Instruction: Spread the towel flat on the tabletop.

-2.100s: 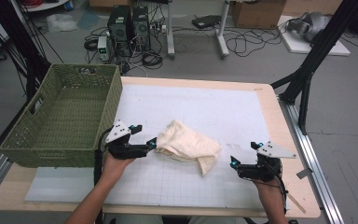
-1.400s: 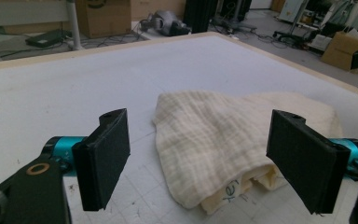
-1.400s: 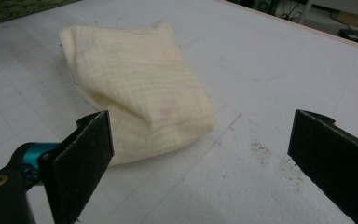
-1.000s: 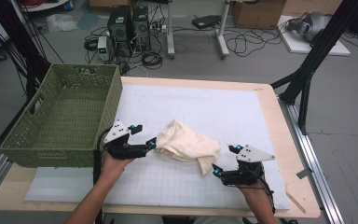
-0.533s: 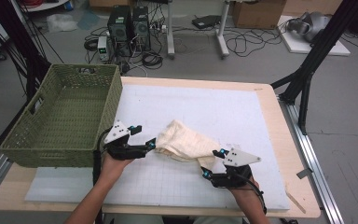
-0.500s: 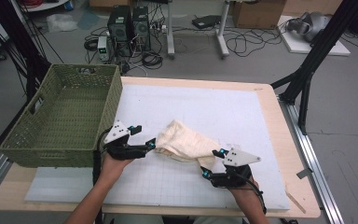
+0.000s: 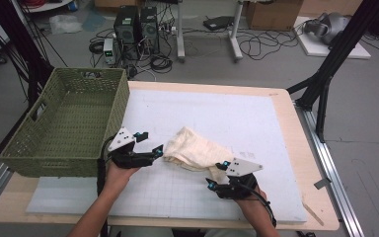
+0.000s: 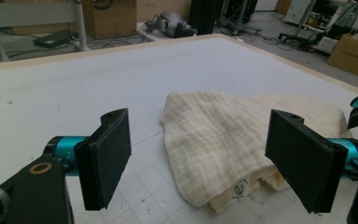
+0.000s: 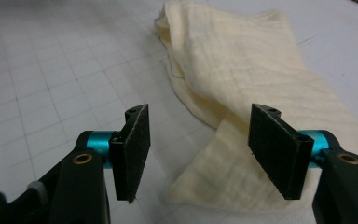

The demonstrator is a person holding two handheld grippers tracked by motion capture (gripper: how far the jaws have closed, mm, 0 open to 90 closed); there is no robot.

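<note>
Cloth (image 7: 197, 150) crumpled on white worktop (image 7: 256, 118) beside green basket (image 7: 66, 123), left tongs (image 7: 159, 149) released at its near-left edge, right tongs (image 9: 200, 147) just closing, cloth corner between pads, not yet pinched

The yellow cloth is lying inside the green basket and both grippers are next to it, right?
Not quite. The yellow cloth lies on the white table mat, beside the green basket, not inside it. The high view shows this. Both grippers are next to it.
</note>
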